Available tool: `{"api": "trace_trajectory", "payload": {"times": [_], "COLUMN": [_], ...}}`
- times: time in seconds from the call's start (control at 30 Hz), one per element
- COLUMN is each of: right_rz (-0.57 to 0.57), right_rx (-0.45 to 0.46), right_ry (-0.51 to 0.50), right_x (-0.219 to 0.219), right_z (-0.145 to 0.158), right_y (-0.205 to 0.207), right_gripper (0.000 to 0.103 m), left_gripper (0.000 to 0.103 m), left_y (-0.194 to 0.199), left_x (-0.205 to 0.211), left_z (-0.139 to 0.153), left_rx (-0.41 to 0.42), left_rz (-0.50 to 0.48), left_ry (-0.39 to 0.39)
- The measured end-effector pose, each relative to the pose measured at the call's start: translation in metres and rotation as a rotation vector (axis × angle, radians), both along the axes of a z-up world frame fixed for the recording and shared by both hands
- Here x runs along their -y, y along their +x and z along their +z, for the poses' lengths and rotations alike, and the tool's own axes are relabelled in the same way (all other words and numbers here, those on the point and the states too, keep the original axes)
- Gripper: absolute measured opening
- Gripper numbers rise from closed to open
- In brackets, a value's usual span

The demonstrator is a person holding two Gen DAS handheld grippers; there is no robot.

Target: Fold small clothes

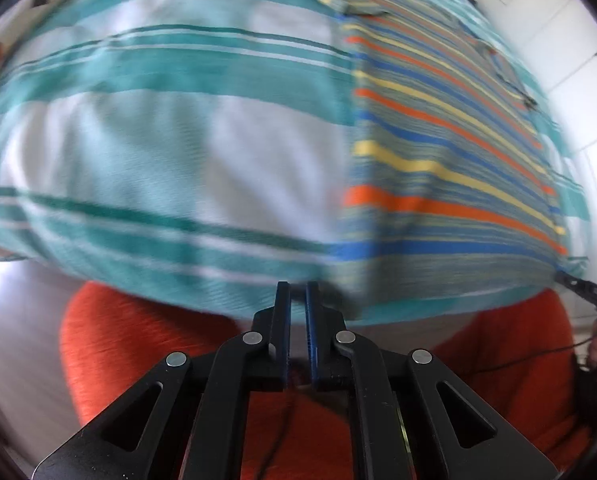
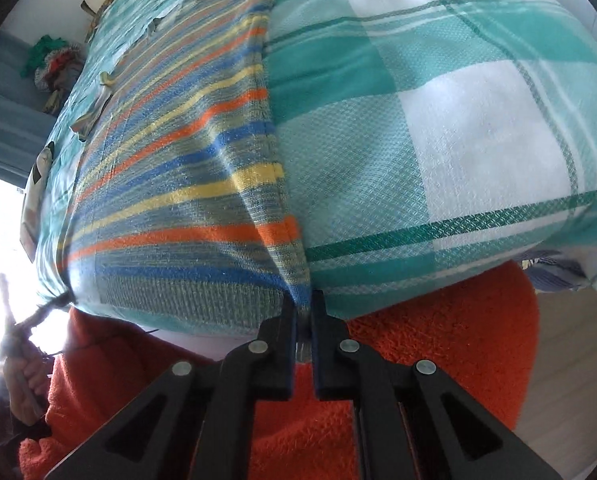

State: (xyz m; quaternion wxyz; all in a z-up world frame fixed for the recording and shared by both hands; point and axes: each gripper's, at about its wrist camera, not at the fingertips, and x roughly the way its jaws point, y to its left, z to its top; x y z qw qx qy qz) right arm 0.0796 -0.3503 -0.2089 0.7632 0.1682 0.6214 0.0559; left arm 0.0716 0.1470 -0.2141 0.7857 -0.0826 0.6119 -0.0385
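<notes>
left wrist view shows the left gripper (image 1: pixel 298 292) with its narrow jaws nearly together at the near edge of the teal-and-white checked bedspread (image 1: pixel 158 140); whether they pinch fabric i cannot tell. the small woven cloth with orange, yellow and blue stripes (image 2: pixel 186 168) lies flat on that bedspread, its near corner clamped by the right gripper (image 2: pixel 304 304). below the bedspread's edge lies a fuzzy orange rug (image 2: pixel 438 352).

Past the fingertips of our right gripper (image 2: pixel 303 312), of matt black plastic with shiny metal rivets, lies a coarse woven striped cloth (image 2: pixel 186 168) beside a smoother checked bedcover (image 2: pixel 438 128) with a fine waffle weave. Below both claws we see a shaggy, rough orange rug (image 2: pixel 438 344); our left gripper (image 1: pixel 298 300) has the same matt finish.
</notes>
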Motion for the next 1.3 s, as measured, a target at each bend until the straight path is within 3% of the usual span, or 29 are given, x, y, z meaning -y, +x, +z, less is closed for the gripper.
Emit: {"api": "trace_trajectory", "payload": {"times": [0.13, 0.2, 0.27, 0.33, 0.43, 0.53, 0.6, 0.67, 0.73, 0.83, 1.0, 1.1, 1.17, 1.23, 1.3], "right_rz": [-0.008, -0.024, -0.025, 0.007, 0.094, 0.19, 0.238, 0.239, 0.207, 0.148, 0.094, 0.099, 0.099, 0.088, 0.07], "right_rx": [-0.006, 0.013, 0.081, 0.153, 0.253, 0.316, 0.265, 0.156, 0.1, 0.052, 0.041, 0.07, 0.118, 0.177, 0.241], "right_ry": [-0.017, -0.031, -0.112, -0.162, -0.129, -0.079, -0.073, -0.154, -0.157, -0.116, -0.104, -0.161, -0.207, -0.23, -0.233], "right_x": [0.002, 0.006, 0.008, 0.002, -0.021, -0.053, -0.069, -0.068, -0.057, -0.038, -0.029, -0.03, -0.031, -0.032, -0.033], "right_z": [0.003, 0.012, 0.035, 0.058, 0.078, 0.071, 0.045, 0.014, -0.003, -0.013, -0.005, 0.013, 0.029, 0.048, 0.067], "right_y": [-0.009, -0.02, -0.028, -0.027, -0.003, 0.023, 0.036, 0.036, 0.024, 0.006, -0.005, -0.014, -0.022, -0.026, -0.024], "right_gripper": [0.025, 0.025, 0.025, 0.025, 0.025, 0.025, 0.025, 0.025, 0.025, 0.025, 0.025, 0.026, 0.03, 0.034, 0.038], "left_gripper": [0.006, 0.006, 0.007, 0.019, 0.035, 0.035, 0.032, 0.028, 0.027, 0.02, 0.019, 0.032, 0.048, 0.072, 0.077], "left_y": [-0.017, -0.021, -0.019, -0.008, 0.013, 0.039, 0.046, 0.036, 0.024, 0.007, -0.007, -0.017, -0.028, -0.032, -0.025], "left_x": [-0.02, -0.02, -0.01, 0.008, 0.047, 0.082, 0.085, 0.075, 0.063, 0.047, 0.039, 0.036, 0.031, 0.03, 0.039], "left_z": [0.017, 0.035, 0.054, 0.065, 0.064, 0.037, 0.009, 0.006, 0.007, -0.002, -0.003, 0.018, 0.039, 0.059, 0.079], "left_rx": [0.036, 0.102, 0.169, 0.224, 0.268, 0.226, 0.149, 0.147, 0.128, 0.08, 0.055, 0.099, 0.158, 0.226, 0.3], "left_rz": [0.042, 0.057, 0.047, 0.005, -0.096, -0.156, -0.134, -0.103, -0.081, -0.046, -0.011, 0.01, 0.032, 0.046, 0.034], "left_ry": [-0.007, 0.004, -0.031, -0.067, -0.067, -0.04, 0.033, 0.031, 0.036, 0.02, 0.048, 0.099, 0.096, 0.096, 0.084]}}
